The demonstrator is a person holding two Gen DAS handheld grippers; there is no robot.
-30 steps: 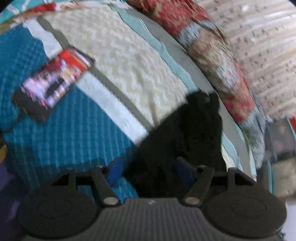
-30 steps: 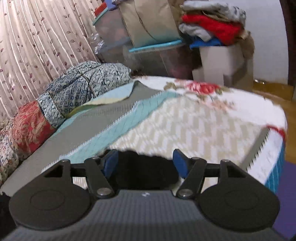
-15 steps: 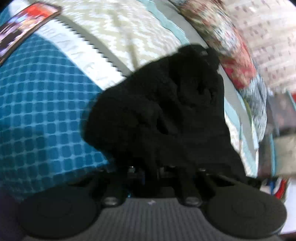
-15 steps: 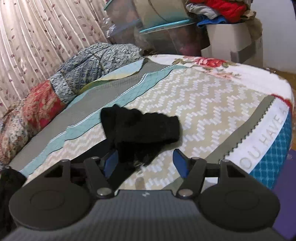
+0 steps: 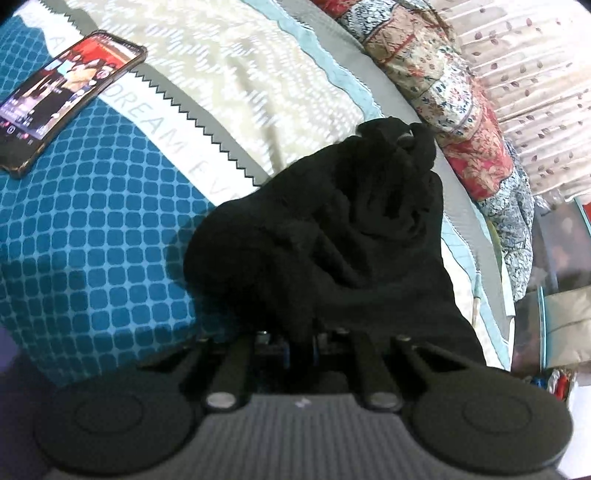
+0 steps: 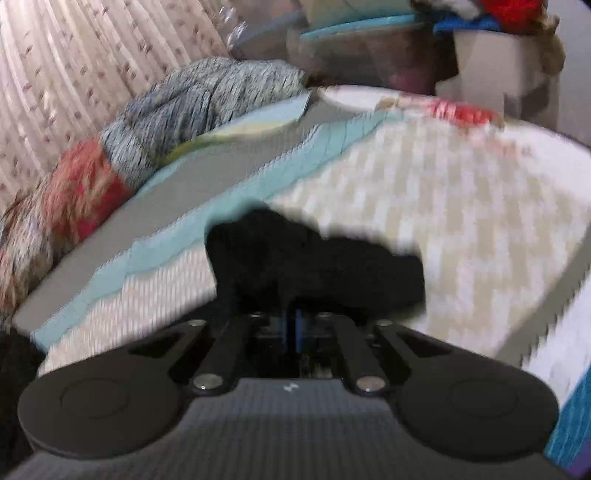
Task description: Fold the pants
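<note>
Bedding fills both views: a bed (image 5: pixel 92 236) under a patchwork cover, teal with a grid of small squares at the near edge, then a white band with grey lettering and a zigzag grey border, then a cream chevron panel, then pale blue and grey strips toward the far side. A phone (image 5: pixel 62 92) with a lit screen lies flat on the teal part, well apart from the clothing. Along the far edge of the bed a rumpled quilt (image 5: pixel 454 110) in red, cream and blue-grey prints is heaped, and behind it hangs a pale curtain (image 5: pixel 528 74) with small leaf marks. In the right wrist view, past the far end of the bed, stand clear storage boxes (image 6: pixel 351 48) with teal lids and a pile of red, blue and grey clothes (image 6: pixel 498 11) on a white box; this view is blurred.

The left claw (image 5: pixel 301 347) is clenched on the pants (image 5: pixel 332 229), black cloth running down between its blue pads. The right claw (image 6: pixel 295 325) has just been closing, and its pads now stand together at the near edge of the same black cloth, with fabric bunched right over them; it appears pinched there, though the blur hides the contact itself.

The pants are a crumpled black heap, creased in thick folds, lying across the cream chevron panel and the white band, reaching over the teal squares on the near side. A small pale mark shows near the far tip of the heap.
</note>
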